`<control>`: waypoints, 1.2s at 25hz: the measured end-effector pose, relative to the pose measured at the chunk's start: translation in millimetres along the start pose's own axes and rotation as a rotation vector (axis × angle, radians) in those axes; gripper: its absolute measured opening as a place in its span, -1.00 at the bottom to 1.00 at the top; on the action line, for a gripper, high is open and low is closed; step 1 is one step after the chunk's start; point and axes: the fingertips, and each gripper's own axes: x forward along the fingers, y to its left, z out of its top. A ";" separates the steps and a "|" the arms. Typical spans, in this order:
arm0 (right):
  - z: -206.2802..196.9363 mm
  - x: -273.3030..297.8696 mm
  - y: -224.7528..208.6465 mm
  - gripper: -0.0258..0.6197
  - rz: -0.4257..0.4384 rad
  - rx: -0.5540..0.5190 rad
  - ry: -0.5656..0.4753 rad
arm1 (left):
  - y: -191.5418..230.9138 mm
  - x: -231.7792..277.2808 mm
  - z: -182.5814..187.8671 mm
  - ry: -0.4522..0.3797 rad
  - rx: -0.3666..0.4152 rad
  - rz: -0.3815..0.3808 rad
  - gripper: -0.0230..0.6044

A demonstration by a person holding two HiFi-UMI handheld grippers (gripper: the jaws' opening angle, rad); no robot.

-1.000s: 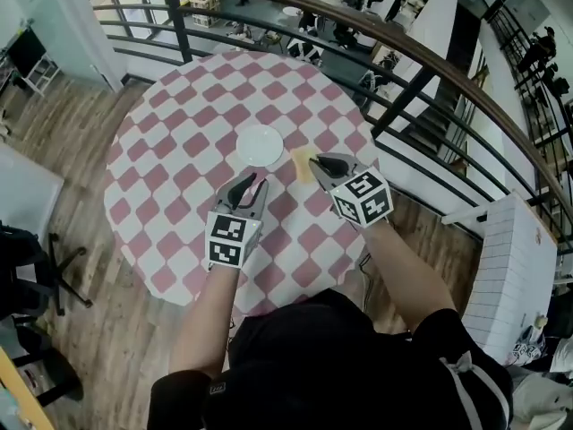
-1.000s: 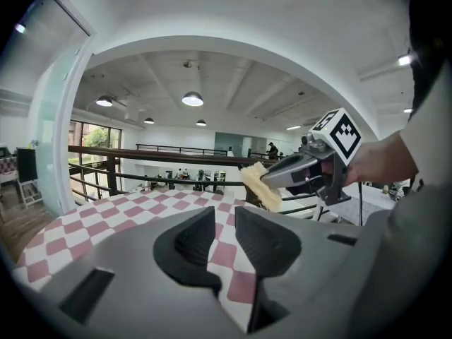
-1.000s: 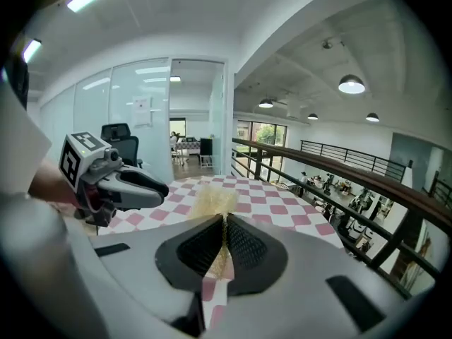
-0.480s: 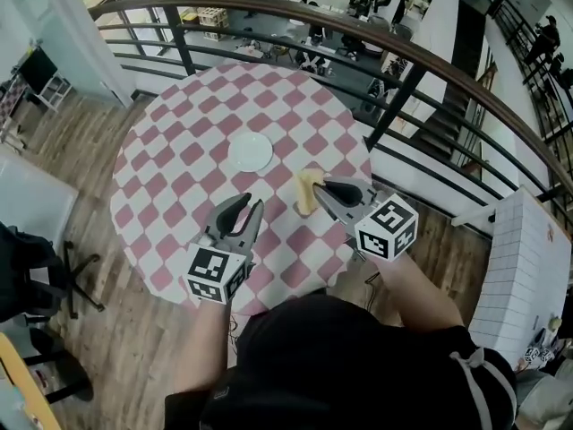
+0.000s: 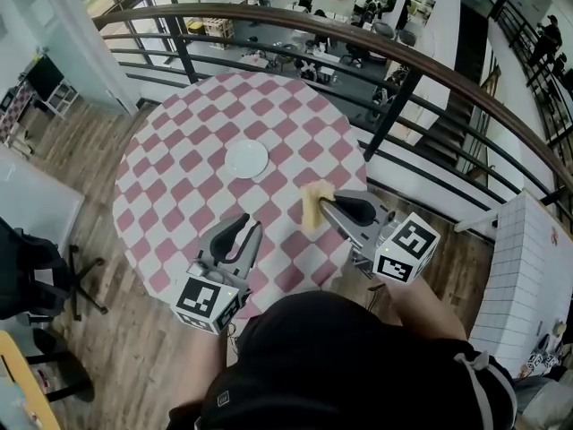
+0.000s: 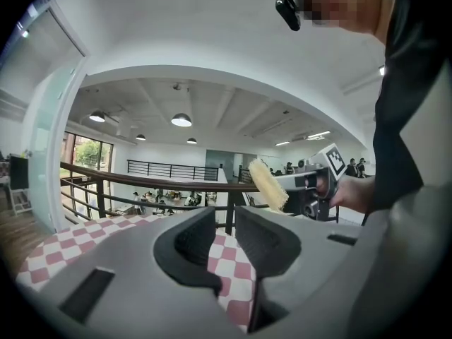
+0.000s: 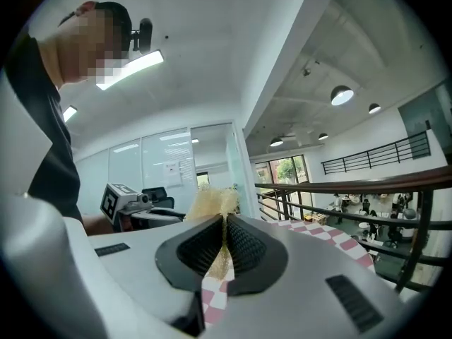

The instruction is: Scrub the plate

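Note:
A small white plate [image 5: 246, 159] lies near the middle of the round pink-and-white checkered table [image 5: 170, 168]. My right gripper [image 5: 328, 206] is shut on a yellow sponge [image 5: 312, 208], held in the air over the table's near right part, well short of the plate. In the right gripper view the sponge [image 7: 212, 205] is pinched between the ribbed pads. My left gripper [image 5: 239, 232] hovers over the table's near edge, open, with nothing between its jaws. The left gripper view shows the sponge [image 6: 268, 184] and the right gripper [image 6: 311, 189] off to its right.
A dark curved railing [image 5: 376, 47] runs round the far side of the table, with a lower floor beyond it. Wooden floor [image 5: 81, 150] lies to the left. A white gridded box [image 5: 524, 267] stands at the right.
Both grippers have drawn back from the plate toward me and risen. The right one carries the sponge along. The plate has stayed where it was.

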 end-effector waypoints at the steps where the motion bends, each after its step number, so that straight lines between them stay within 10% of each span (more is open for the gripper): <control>1: 4.5 -2.8 1.9 -0.83 0.005 0.000 -0.011 | -3.2 -1.6 3.2 -0.005 -0.001 0.001 -0.64; 30: 36.4 -22.6 29.4 -0.83 0.003 -0.071 -0.104 | -7.5 -32.5 29.6 -0.058 -0.031 0.054 -0.79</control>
